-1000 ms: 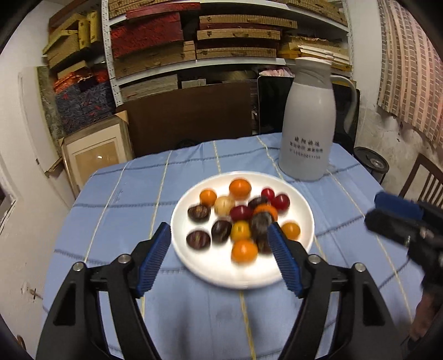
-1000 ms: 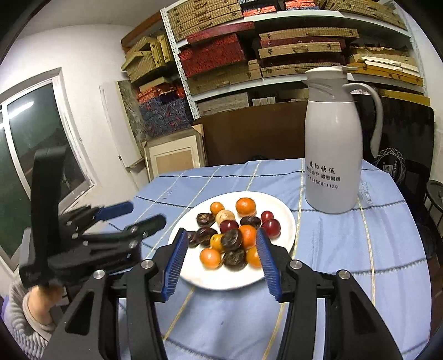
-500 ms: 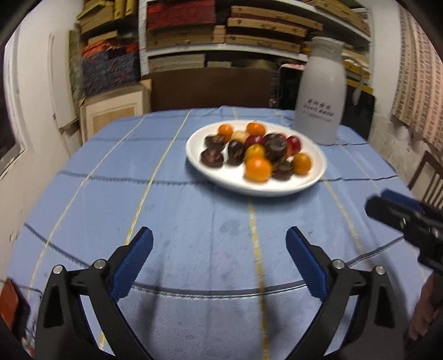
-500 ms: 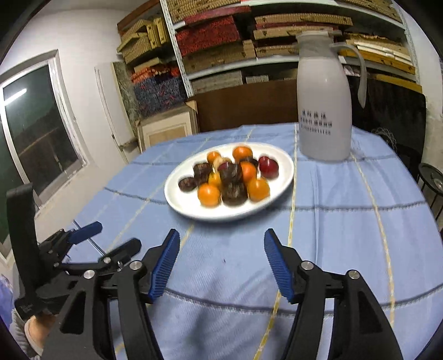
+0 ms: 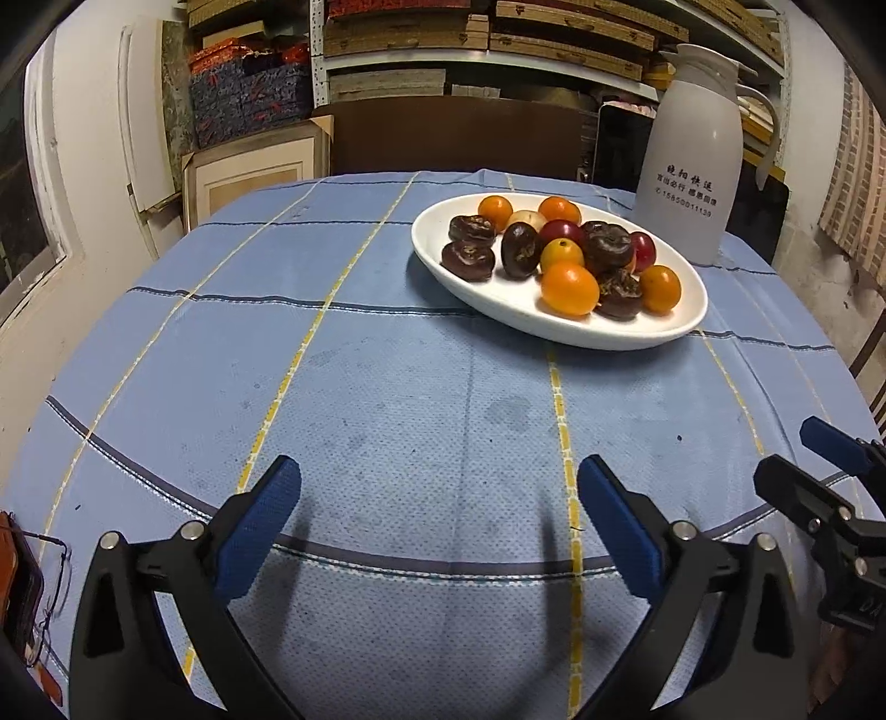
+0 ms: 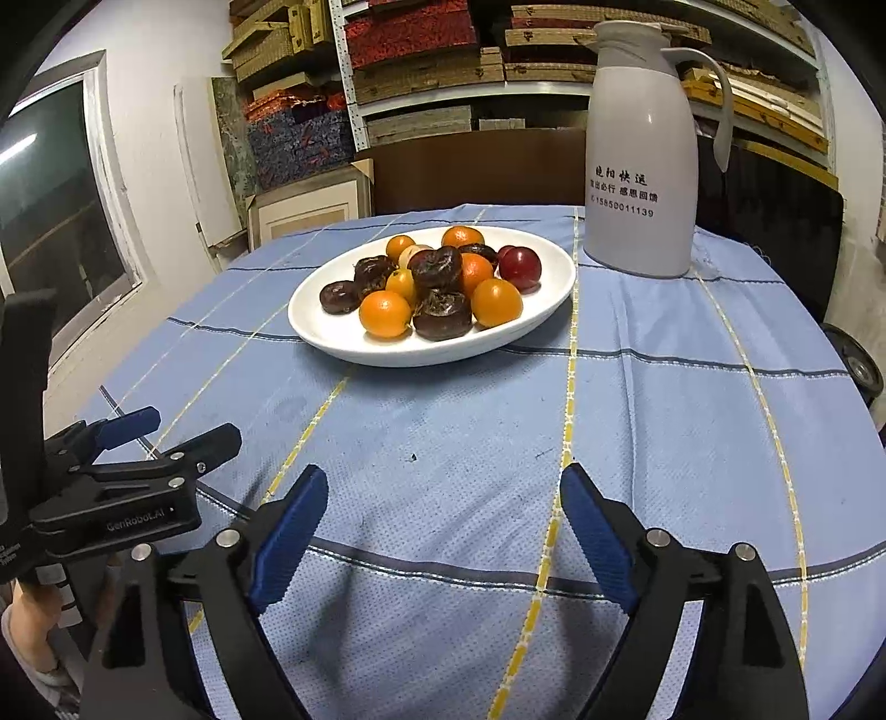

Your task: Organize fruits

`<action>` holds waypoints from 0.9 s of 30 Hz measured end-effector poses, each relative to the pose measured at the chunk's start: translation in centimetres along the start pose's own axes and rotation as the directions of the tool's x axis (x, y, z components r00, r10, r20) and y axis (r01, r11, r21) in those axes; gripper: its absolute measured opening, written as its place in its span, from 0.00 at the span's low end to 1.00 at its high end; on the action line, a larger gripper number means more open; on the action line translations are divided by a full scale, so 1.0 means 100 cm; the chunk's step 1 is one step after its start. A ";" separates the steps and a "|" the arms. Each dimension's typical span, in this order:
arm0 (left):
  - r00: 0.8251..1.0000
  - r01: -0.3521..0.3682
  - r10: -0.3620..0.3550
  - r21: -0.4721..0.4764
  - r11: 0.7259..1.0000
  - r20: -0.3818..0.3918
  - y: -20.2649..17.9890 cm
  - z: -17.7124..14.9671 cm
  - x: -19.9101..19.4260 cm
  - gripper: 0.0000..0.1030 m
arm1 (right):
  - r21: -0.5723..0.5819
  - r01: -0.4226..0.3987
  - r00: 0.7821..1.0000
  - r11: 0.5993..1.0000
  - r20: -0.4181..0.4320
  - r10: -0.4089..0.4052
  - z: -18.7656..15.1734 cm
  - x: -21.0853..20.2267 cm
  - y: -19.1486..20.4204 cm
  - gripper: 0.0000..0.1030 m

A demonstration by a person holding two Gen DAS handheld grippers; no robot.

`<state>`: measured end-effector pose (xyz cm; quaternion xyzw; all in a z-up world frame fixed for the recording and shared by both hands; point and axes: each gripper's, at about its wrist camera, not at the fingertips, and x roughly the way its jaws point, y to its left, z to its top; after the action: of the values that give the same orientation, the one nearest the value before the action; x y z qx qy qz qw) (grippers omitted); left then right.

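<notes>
Blue checked cloth covers the round worktop (image 5: 387, 387), and at the lower edge of each wrist view both the left tool (image 5: 437, 515) and the right tool (image 6: 443, 515) hang low over it with fingers wide apart and holding nothing, well apart from the fruits. All the fruits (image 6: 437, 288), orange, dark brown and red ones, lie mixed together on the white plate (image 6: 332, 332) in the upper middle, which fits both a sorting still to come and a gathering already finished, so I cannot say which step is in hand. At the upper right a white thermos jug (image 6: 637, 166) stands just beside the plate, with shelves of boxes (image 6: 443, 50) behind.
</notes>
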<state>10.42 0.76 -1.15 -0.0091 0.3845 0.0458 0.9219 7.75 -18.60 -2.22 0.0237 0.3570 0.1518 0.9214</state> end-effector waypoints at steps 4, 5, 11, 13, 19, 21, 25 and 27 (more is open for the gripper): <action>1.000 -0.004 0.004 0.019 1.000 -0.011 -0.004 -0.001 0.002 0.95 | 0.027 0.001 1.000 1.000 -0.013 -0.001 -0.001 0.003 -0.005 0.88; 1.000 -0.005 0.005 0.022 1.000 -0.014 -0.005 -0.001 0.003 0.95 | 0.031 0.005 1.000 1.000 -0.017 -0.004 -0.001 0.004 -0.005 0.88; 1.000 -0.003 0.003 0.018 1.000 -0.010 -0.005 -0.001 0.002 0.95 | 0.039 0.004 1.000 0.999 -0.021 -0.004 -0.001 0.003 -0.005 0.88; 1.000 -0.001 0.001 0.017 1.000 -0.002 -0.005 -0.001 0.000 0.95 | 0.038 0.002 1.000 0.999 -0.014 -0.001 -0.001 0.002 -0.005 0.88; 1.000 -0.011 0.010 0.032 0.999 0.027 -0.008 0.000 -0.004 0.95 | 0.032 0.003 1.000 0.999 -0.009 -0.002 0.000 0.001 -0.004 0.89; 0.999 -0.014 0.013 0.034 0.999 0.033 -0.009 0.000 -0.006 0.95 | 0.032 0.003 1.000 0.999 -0.007 -0.002 0.000 0.001 -0.004 0.89; 0.998 -0.020 0.018 0.034 0.999 0.059 -0.008 0.001 -0.010 0.95 | 0.029 0.002 1.000 1.000 0.000 -0.002 0.000 -0.001 -0.004 0.89; 0.997 -0.023 0.021 0.035 0.999 0.069 -0.008 0.001 -0.012 0.95 | 0.024 0.003 1.000 1.000 0.004 -0.003 0.001 -0.001 -0.003 0.89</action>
<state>9.77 -0.15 -0.23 0.0133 0.3536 0.0493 0.9340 7.78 -18.92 -2.11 0.0345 0.3570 0.1458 0.9220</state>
